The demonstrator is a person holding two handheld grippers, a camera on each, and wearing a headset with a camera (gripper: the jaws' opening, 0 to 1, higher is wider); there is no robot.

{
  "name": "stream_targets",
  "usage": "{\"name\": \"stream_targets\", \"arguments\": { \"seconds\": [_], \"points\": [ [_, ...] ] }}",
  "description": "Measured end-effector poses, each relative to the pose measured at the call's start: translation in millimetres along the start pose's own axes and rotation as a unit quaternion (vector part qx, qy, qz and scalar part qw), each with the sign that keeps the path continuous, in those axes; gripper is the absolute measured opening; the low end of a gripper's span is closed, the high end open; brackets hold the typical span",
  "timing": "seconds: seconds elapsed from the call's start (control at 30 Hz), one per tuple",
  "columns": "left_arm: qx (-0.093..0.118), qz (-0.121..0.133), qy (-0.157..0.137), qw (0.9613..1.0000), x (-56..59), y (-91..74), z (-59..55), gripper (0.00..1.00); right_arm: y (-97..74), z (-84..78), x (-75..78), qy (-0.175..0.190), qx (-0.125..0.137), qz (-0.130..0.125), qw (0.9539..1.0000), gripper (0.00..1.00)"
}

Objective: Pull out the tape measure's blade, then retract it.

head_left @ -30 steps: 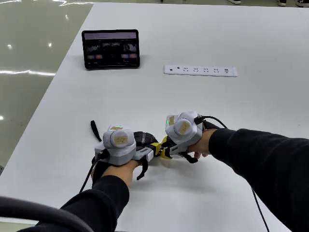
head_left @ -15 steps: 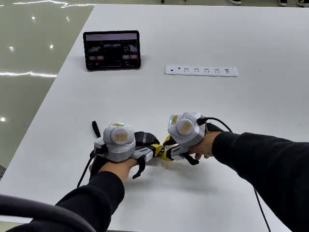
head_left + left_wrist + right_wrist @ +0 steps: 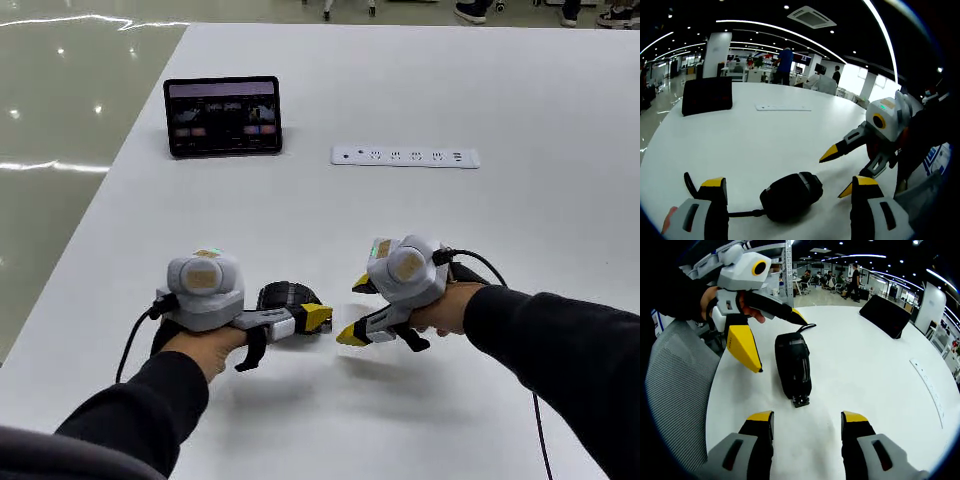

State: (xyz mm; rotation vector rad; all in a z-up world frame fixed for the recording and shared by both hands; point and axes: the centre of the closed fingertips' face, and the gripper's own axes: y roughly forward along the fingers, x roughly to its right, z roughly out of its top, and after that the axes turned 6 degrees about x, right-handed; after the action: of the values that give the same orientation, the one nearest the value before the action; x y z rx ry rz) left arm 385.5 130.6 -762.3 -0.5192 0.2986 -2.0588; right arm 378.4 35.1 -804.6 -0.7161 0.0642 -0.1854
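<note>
A black tape measure point(image 3: 285, 297) lies on the white table point(image 3: 400, 230), its blade drawn in and a black wrist strap point(image 3: 688, 182) trailing from it. My left gripper point(image 3: 300, 305) stands open around it; in the left gripper view the case point(image 3: 790, 195) sits between the yellow-tipped jaws without touching either. My right gripper point(image 3: 355, 311) is open a little to the right of the case. In the right gripper view the tape measure point(image 3: 793, 367) lies just ahead of the open jaws, its blade hook end point(image 3: 800, 401) facing them.
A dark tablet point(image 3: 223, 115) stands propped at the far left of the table, and a white power strip point(image 3: 405, 157) lies to its right. The table's left edge point(image 3: 90, 240) drops to a glossy floor. A grey mesh chair point(image 3: 675, 390) is behind the left hand.
The two grippers, whose tips met at the tape measure before, have drawn apart; the right one has backed off to the right. The tape measure rests on the table.
</note>
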Motion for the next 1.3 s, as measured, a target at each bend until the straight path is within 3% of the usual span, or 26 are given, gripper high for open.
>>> {"name": "stream_targets", "arguments": {
  "seconds": [0.2, 0.27, 0.5, 0.83, 0.87, 0.9, 1.1, 1.3],
  "points": [
    [0.005, -0.018, 0.016, 0.9997, -7.3, -20.4, 9.5, 1.0, -31.9, -2.5, 10.7, 0.018, 0.026, -0.035, 0.9989, 0.6],
    [0.004, -0.024, 0.034, 0.9991, -8.7, -28.6, 11.2, 1.0, -44.8, -5.7, 13.6, 0.025, 0.034, -0.047, 0.998, 0.64],
    [-0.001, -0.032, 0.054, 0.998, -20.6, -54.8, 5.8, 1.0, -90.0, -22.9, 16.8, 0.057, 0.057, -0.083, 0.9933, 0.73],
    [-0.01, -0.033, 0.061, 0.9975, -31.5, -85.1, -6.9, 1.0, -132.4, -46.8, 0.6, 0.073, 0.069, -0.116, 0.9882, 0.86],
    [-0.007, -0.032, 0.058, 0.9978, -32.7, -87.6, -7.0, 1.0, -135.9, -48.6, -0.5, 0.075, 0.07, -0.118, 0.9876, 0.87],
    [0.015, -0.036, 0.051, 0.998, -31.3, -91.3, -1.5, 1.0, -141.5, -50.8, -2.3, 0.079, 0.074, -0.123, 0.9865, 0.87],
    [0.008, -0.023, 0.068, 0.9974, -40.9, -108.7, -6.9, 1.0, -159.9, -66.0, -12.8, 0.091, 0.078, -0.135, 0.9835, 0.93],
    [0.0, -0.02, 0.083, 0.9964, -44.0, -124.3, -16.1, 1.0, -175.4, -94.0, -20.8, 0.094, 0.065, -0.156, 0.9812, 0.99]
  ]
}}
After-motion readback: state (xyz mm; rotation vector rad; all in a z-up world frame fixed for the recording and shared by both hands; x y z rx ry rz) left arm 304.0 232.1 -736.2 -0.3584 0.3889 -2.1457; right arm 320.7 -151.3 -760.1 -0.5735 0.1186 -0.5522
